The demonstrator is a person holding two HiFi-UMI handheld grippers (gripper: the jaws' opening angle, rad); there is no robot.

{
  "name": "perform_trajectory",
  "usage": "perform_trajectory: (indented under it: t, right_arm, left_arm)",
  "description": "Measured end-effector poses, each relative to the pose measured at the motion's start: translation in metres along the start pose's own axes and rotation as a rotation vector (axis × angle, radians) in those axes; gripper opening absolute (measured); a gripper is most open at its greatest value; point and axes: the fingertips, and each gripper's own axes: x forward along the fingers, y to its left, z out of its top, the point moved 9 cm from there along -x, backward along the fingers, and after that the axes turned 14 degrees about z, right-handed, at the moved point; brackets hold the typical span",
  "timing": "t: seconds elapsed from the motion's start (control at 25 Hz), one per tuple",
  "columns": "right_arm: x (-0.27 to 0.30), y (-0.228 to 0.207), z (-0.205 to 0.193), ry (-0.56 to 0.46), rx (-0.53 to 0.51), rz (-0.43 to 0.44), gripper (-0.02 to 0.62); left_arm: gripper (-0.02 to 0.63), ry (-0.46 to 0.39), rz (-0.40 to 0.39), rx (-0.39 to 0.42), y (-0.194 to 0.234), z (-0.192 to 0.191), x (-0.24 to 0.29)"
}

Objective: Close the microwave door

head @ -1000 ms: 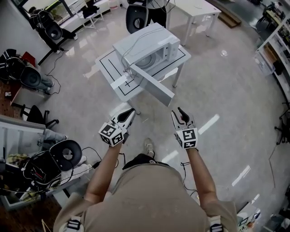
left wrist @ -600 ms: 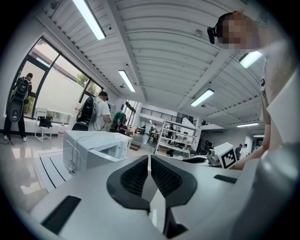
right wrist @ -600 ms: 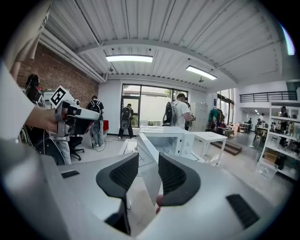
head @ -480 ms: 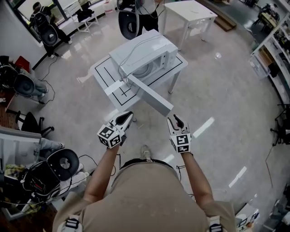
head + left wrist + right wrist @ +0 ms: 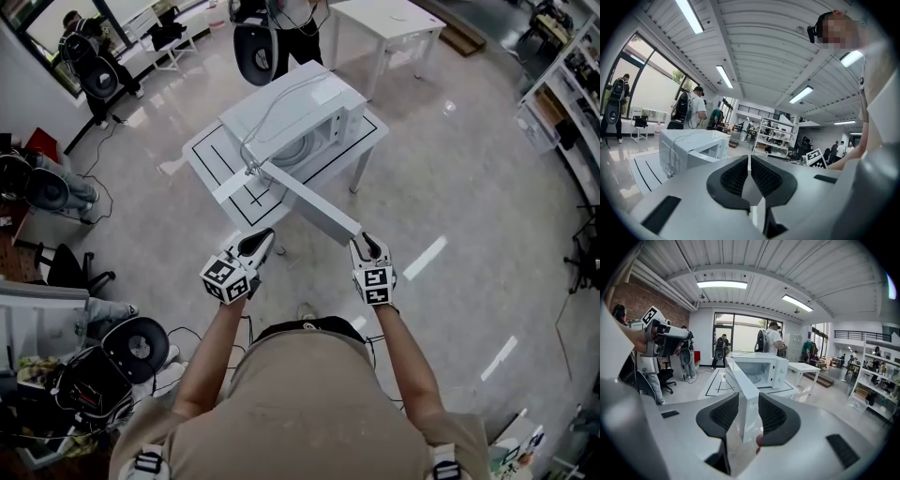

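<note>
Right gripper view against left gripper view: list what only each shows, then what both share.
Only the right gripper view: the inside of the open microwave, and the door edge seen between the right gripper's parted jaws. Only the left gripper view: the left gripper, jaws together and empty, and the microwave's cabled back. Both: the microwave on its white table.
</note>
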Motion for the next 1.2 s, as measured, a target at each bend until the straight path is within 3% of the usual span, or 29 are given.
perform_trajectory:
  t: [0.64, 1.2]
  right_arm:
    - [0.017, -0.025, -0.014, 0.050, 0.013, 0.027, 0.133]
    - [0.026, -0.090, -0.003, 0.091, -0.043, 0.166, 0.126]
  left_arm:
    - [0.008, 0.011, 0.049, -0.008, 0.002, 0.008, 0.015]
    - [0.008, -0.021, 0.171, -0.060, -0.031, 0.033, 0.063]
